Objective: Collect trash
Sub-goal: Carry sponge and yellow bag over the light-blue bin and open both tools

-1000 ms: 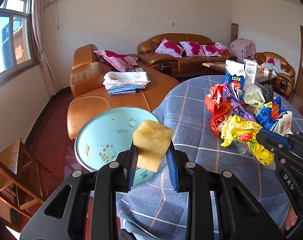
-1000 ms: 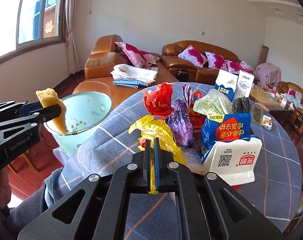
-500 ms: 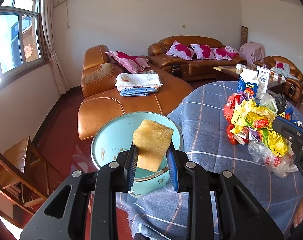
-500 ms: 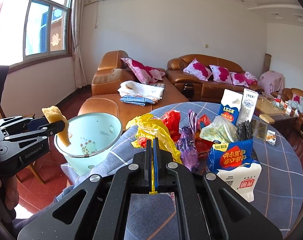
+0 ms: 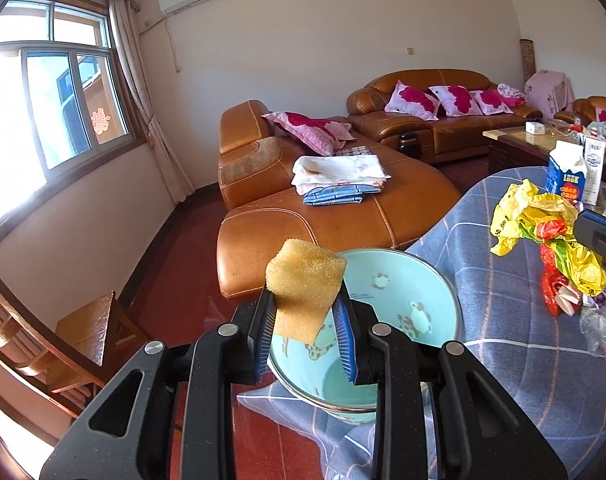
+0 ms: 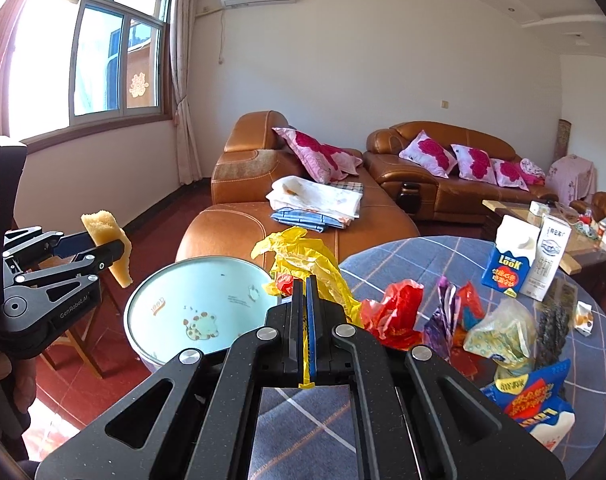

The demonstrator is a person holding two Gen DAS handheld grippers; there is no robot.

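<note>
The left gripper (image 5: 305,320) is clamped on a yellow sponge (image 5: 305,286), a porous, coarse block that stands up past the blue finger pads. Just beyond it, partly behind the sponge in the left wrist view, sits the pale blue bin (image 5: 407,300), its inside printed with small cartoon animals; it stands at the edge of the table (image 5: 503,320), which wears a blue-grey checked cloth.

The right gripper (image 6: 306,292) is pinched tight on a crumpled yellow plastic bag (image 6: 303,256), a strip of it trailing back between the closed fingers. The bag hangs above the near rim of the bin (from the left wrist view it is held over the table, off to the right of the bin, with red and green scraps mixed into it). The left gripper's side reads "GenRobot.AI".

Farther along the table lies the rest of the litter: a red bag (image 6: 395,312), a purple wrapper (image 6: 439,324) and a clear bag (image 6: 499,332). Behind these stands a blue and white carton (image 6: 509,256) marked "LOOK", touching a white carton (image 6: 551,256).
</note>
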